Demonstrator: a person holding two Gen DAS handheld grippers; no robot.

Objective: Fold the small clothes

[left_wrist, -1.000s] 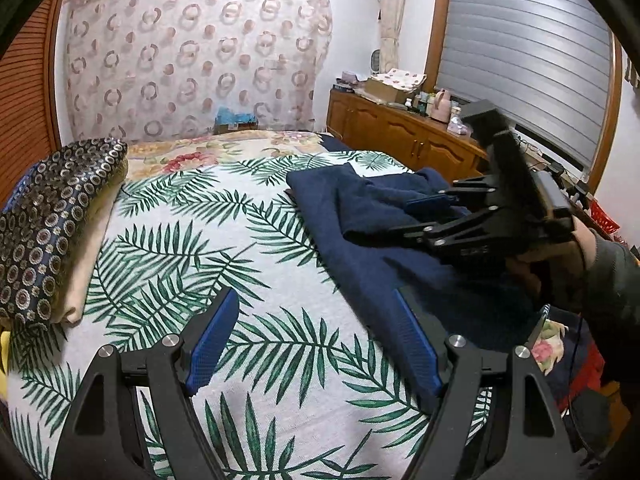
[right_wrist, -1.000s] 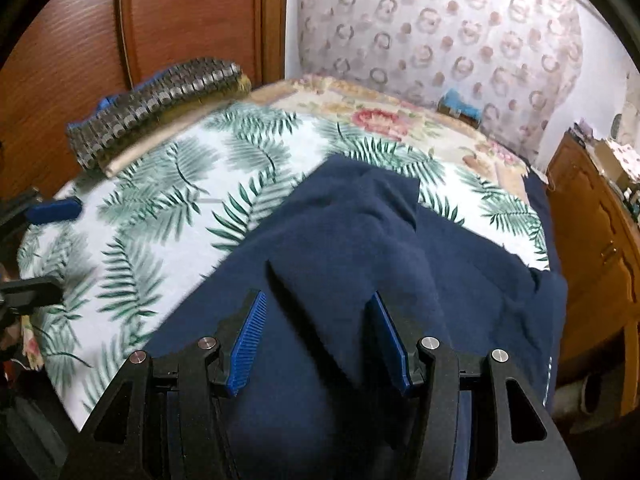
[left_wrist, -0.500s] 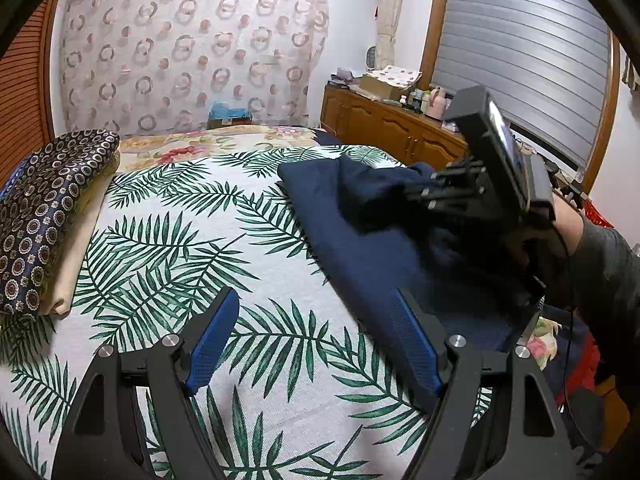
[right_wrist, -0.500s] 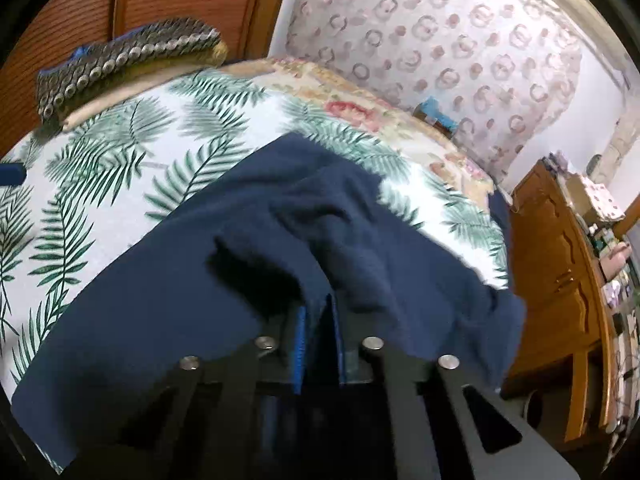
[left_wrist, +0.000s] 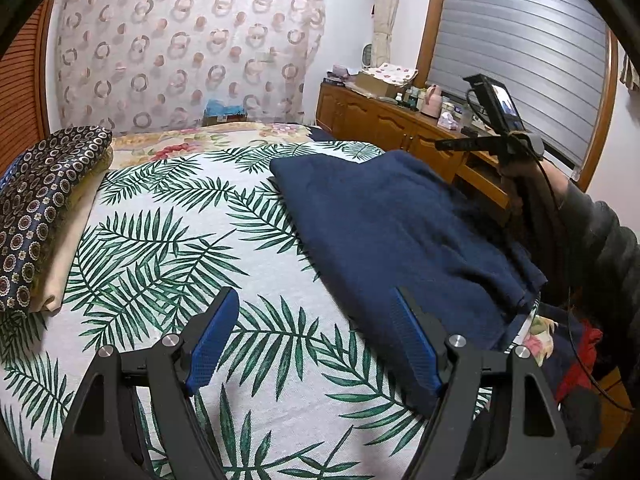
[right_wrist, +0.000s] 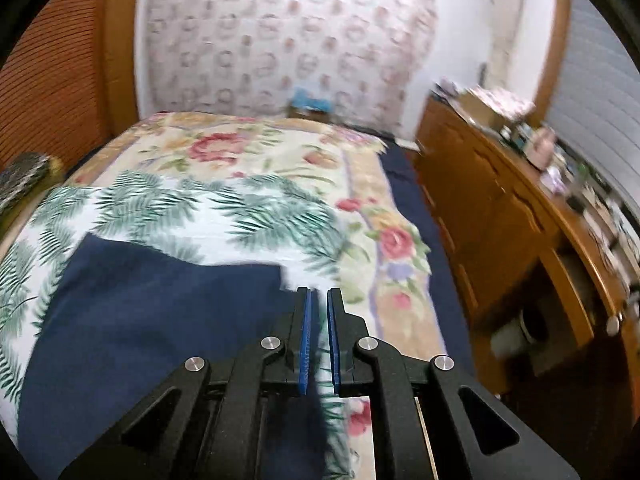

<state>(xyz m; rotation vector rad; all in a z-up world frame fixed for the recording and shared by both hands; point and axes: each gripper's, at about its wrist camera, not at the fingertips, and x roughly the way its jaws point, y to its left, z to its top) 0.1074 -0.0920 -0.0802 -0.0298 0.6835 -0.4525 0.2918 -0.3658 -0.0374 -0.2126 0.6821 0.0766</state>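
A dark navy garment (left_wrist: pixel 392 232) lies on the palm-leaf bedspread (left_wrist: pixel 168 240) at the bed's right side. My left gripper (left_wrist: pixel 316 336) is open and empty, hovering above the bedspread beside the garment's near left edge. In the right wrist view the garment (right_wrist: pixel 152 312) spreads to the left. My right gripper (right_wrist: pixel 318 300) is nearly shut, its blue pads pinching a thin edge of navy cloth that runs down between them. The right gripper's body (left_wrist: pixel 496 120) is raised at the garment's far right side in the left wrist view.
Stacked folded fabrics, patterned navy over beige (left_wrist: pixel 44 200), lie on the bed's left. A wooden dresser (left_wrist: pixel 400 128) with clutter runs along the right wall. A floral quilt (right_wrist: pixel 248 152) covers the far bed. Red and dark items (left_wrist: pixel 576 356) lie off the bed's right edge.
My right gripper closed on the navy garment, then pulled its upper layer rightward, flattening the bunched fold. It now stands raised at the right edge. My left gripper stayed open and nearly still.
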